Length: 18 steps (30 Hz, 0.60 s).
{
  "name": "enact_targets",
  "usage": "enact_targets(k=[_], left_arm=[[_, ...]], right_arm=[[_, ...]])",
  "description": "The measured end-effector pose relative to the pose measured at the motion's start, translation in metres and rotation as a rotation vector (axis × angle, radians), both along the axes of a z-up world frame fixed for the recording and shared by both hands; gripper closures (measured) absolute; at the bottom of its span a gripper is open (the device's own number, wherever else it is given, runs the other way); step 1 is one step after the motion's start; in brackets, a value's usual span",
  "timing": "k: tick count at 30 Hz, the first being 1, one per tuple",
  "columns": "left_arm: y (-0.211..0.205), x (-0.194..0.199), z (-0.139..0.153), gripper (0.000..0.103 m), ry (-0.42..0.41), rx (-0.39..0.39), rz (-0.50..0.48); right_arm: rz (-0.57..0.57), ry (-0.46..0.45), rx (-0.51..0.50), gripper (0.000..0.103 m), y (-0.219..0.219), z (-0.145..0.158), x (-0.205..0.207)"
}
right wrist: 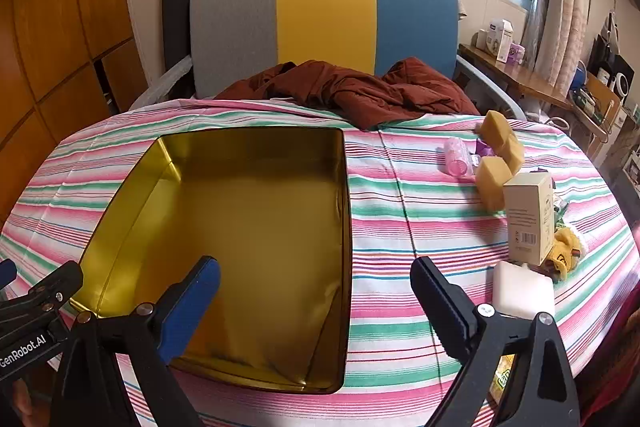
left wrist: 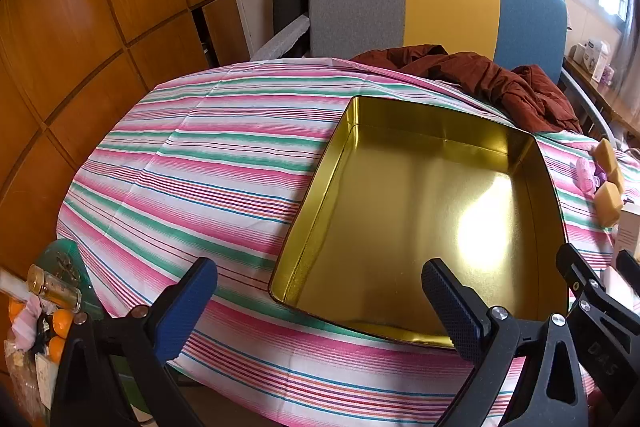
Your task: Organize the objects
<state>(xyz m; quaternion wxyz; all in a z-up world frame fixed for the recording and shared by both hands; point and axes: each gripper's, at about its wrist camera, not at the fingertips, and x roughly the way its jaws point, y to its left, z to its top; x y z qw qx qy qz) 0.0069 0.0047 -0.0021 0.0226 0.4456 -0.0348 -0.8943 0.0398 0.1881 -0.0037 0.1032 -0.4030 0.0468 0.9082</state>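
Sitting on the striped cloth [right wrist: 400,227], the gold tin [right wrist: 256,227] is empty. Both tongs hang wide apart with nothing between them: the left gripper [left wrist: 320,307] over the tin's near edge, the right gripper [right wrist: 316,303] over its near right corner. Right of the tin lie yellow blocks [right wrist: 498,155], a pink bottle [right wrist: 456,157], a cream box [right wrist: 530,217] and a white block [right wrist: 522,289].

Small purple item [right wrist: 483,148] behind tan foam blocks [right wrist: 498,163] near worktop's right edge: mostly hidden, unidentifiable. Yellow packet [right wrist: 505,373] under right tool's finger: mostly covered. Cream carton [left wrist: 629,231] cut by frame edge in left view.
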Motion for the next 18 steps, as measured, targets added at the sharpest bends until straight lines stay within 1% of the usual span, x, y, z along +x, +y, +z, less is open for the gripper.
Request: enact_targets(k=[18], left_arm=[[0.0029,0.0052,0.0048,0.000,0.007,-0.005,0.002]], right_arm=[[0.010,0.007,-0.010,0.005,0.0026,0.0039,0.0050]])
